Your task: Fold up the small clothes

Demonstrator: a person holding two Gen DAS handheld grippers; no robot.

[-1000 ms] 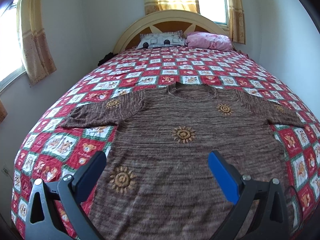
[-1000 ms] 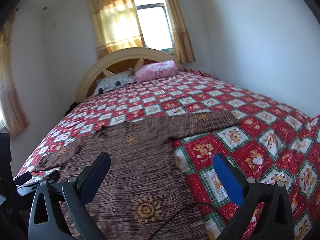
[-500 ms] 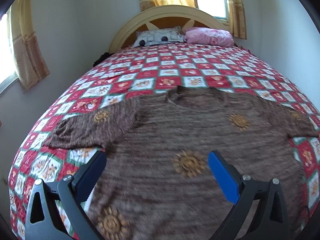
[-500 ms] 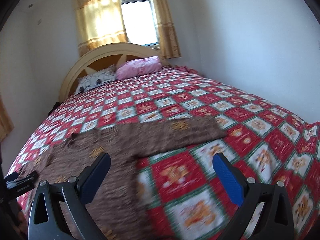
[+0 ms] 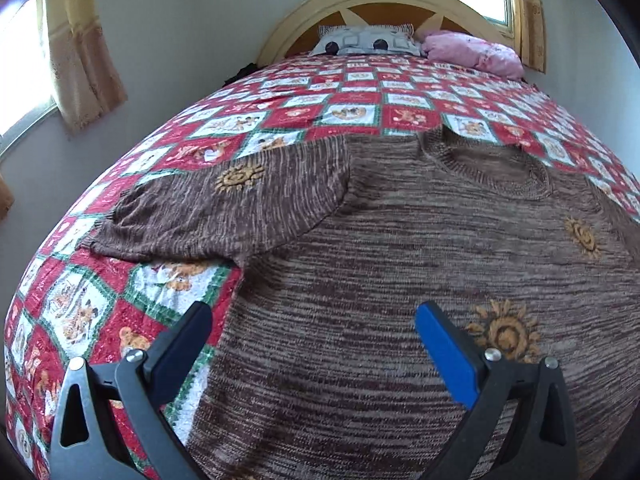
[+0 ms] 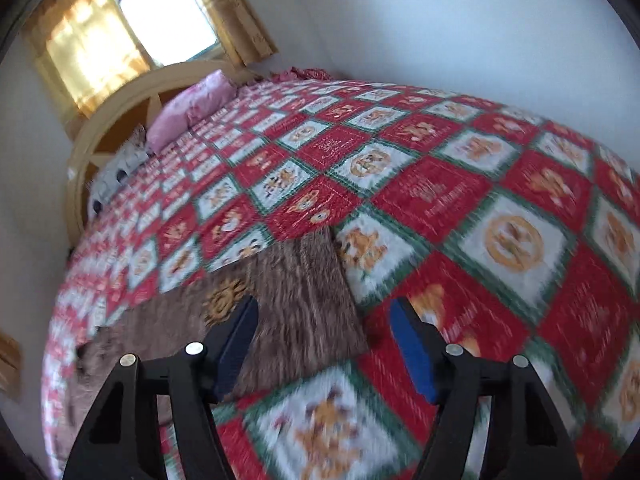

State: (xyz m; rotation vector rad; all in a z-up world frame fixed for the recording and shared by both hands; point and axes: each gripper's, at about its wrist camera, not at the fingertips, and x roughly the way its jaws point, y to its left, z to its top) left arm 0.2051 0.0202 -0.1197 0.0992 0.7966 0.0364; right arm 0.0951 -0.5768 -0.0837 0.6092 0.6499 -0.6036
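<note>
A brown knitted sweater (image 5: 400,280) with orange sun motifs lies flat, front up, on the bed, its left sleeve (image 5: 224,208) stretched out sideways. My left gripper (image 5: 312,332) hangs open just above the sweater's left side, below the armpit, with nothing between its fingers. In the blurred right wrist view the sweater's right sleeve (image 6: 296,300) ends at its cuff between the fingers of my right gripper (image 6: 320,320). Those jaws are closing, and the pads stand apart from the cloth.
The bed is covered by a red, white and green patchwork quilt (image 5: 340,112). A grey pillow (image 5: 368,40) and a pink pillow (image 5: 472,52) lean on the arched headboard (image 5: 360,0). White walls and curtained windows (image 6: 160,20) close in on both sides.
The left gripper has moved forward, lower and toward the sweater's left side. The right gripper has swung right and down over the right sleeve's cuff, rolled, and its jaws have narrowed.
</note>
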